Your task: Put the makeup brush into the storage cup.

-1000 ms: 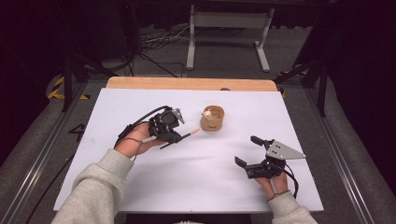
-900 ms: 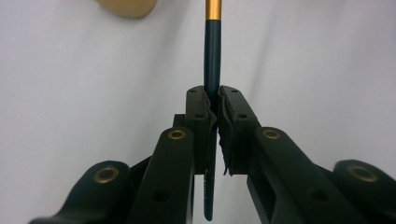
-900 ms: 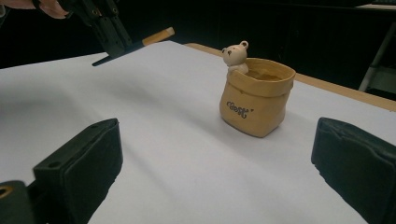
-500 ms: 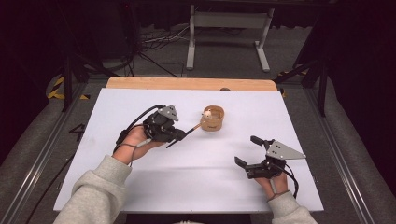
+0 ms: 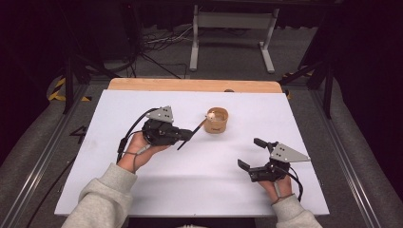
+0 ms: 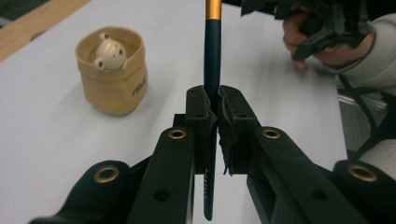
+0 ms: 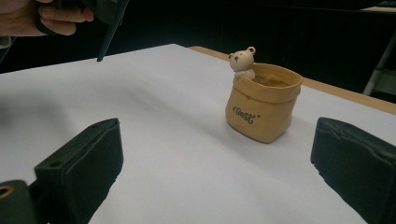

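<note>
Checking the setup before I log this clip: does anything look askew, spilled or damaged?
Nothing stands out. The bear pot stands upright on the white table, nothing spilled. The left gripper is shut on a dark pen, held straight between its jaws. The right gripper rests open, apart from the pot.

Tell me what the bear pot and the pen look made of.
Bear pot: probably glazed ceramic, with a soft sheen and moulded sack-like folds. Pen: dark smooth barrel, plastic or lacquered, with a gold band that looks metallic; I can't tell which for sure.
</note>
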### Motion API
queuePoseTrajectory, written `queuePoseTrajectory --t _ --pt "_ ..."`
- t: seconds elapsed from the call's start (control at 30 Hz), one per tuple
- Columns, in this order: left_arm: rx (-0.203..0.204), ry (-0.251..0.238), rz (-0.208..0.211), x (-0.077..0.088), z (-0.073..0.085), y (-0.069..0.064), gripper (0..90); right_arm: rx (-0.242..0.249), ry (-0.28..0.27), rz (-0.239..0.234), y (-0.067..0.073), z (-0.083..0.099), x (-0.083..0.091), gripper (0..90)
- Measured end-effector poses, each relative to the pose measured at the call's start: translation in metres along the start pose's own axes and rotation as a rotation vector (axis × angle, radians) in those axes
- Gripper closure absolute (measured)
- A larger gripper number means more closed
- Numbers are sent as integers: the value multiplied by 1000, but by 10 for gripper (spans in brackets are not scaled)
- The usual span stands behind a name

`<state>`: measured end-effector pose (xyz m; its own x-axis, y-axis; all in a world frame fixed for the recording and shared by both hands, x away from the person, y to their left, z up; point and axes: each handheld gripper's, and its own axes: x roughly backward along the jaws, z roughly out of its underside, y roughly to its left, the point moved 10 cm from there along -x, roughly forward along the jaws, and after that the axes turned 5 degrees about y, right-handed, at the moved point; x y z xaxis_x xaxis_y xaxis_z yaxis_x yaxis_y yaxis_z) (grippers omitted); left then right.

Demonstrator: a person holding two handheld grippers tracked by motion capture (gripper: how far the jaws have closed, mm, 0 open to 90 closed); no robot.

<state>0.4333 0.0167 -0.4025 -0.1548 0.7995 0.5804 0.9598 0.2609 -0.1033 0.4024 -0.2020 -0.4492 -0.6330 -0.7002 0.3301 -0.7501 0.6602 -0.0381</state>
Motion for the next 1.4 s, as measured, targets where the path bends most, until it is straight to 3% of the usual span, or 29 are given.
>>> queuePoseTrajectory --t 0.1,0.17,0.33,0.53,0.63,0.87,1.27,1.4 --pt "-3 -43 6 0 -1 -3 828 5 -3 -9 3 -2 -1 27" --pt "-7 -108 15 0 -1 -8 828 6 -4 -8 3 -2 0 27" --pt "-20 -209 30 0 2 -17 828 5 -7 -8 4 -4 0 27" --pt "-33 -280 38 4 4 -25 828 12 -9 -16 7 -6 -2 27" --pt "-64 -319 28 7 7 -28 827 11 -13 -21 9 -7 -3 27" --pt "-56 -360 24 11 13 -27 828 14 -12 -33 13 -10 -5 27" --pt "-35 -346 -3 12 25 -20 828 38 -22 -70 26 -25 -9 33" --pt "-34 -342 -9 12 26 -19 827 53 -30 -101 36 -38 -14 35"
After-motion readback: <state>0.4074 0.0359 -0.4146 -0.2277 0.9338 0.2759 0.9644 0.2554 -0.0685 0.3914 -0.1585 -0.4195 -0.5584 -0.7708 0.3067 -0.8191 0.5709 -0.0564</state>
